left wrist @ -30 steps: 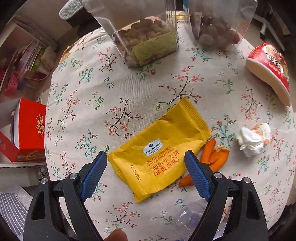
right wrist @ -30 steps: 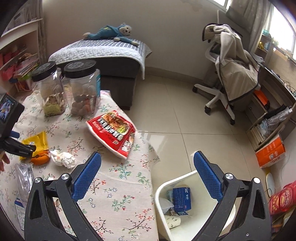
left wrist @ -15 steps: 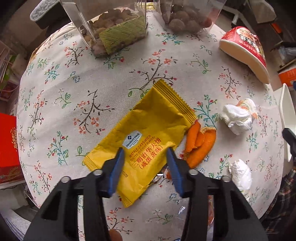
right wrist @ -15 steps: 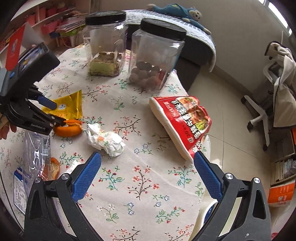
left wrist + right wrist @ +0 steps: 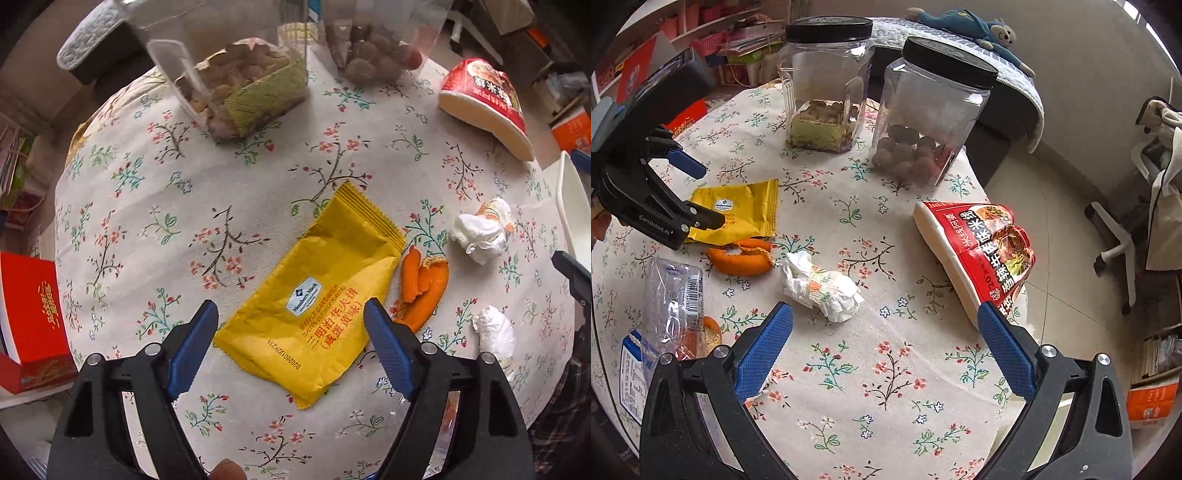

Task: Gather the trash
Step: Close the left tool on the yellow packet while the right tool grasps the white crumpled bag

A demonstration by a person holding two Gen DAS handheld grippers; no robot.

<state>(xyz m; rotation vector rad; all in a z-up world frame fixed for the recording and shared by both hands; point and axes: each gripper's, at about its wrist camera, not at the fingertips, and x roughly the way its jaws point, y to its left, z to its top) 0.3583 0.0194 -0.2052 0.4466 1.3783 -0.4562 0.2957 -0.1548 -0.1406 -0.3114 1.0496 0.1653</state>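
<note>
Under your left gripper [image 5: 288, 343] the yellow wrapper [image 5: 314, 299] lies flat on the flowered tablecloth [image 5: 147, 206]. Your jaws have just been opening and stand wide apart, straddling the near end of the wrapper without pressing it. Its long axis runs on a slant, from the plain end near you up to the crimped end that points toward the nut jar [image 5: 236, 96] and the second jar [image 5: 373, 48]. Orange peel [image 5: 421, 288] touches the wrapper's right edge, with a crumpled tissue [image 5: 480, 236] and a smaller paper wad [image 5: 495, 332] beyond. The likely trouble, as I judge it: the film is thin and flat, so your pads may slide over it and close on nothing, or pinch the cloth and drag the jars. Closing too far right could catch the peel as well.

From your right gripper [image 5: 886, 343], whose jaws are also spread wide and empty, you see the same wrapper [image 5: 738, 210] at the left, partly behind the left gripper [image 5: 690, 192], its crimped end toward the middle of the table. The crumpled tissue [image 5: 820, 288] lies just ahead of your left finger, long axis slanting down to the right. A red food packet [image 5: 982, 247] hangs partly over the table edge; a careless sweep could knock it off. A clear plastic bag [image 5: 672, 306] sits at the near left.
</note>
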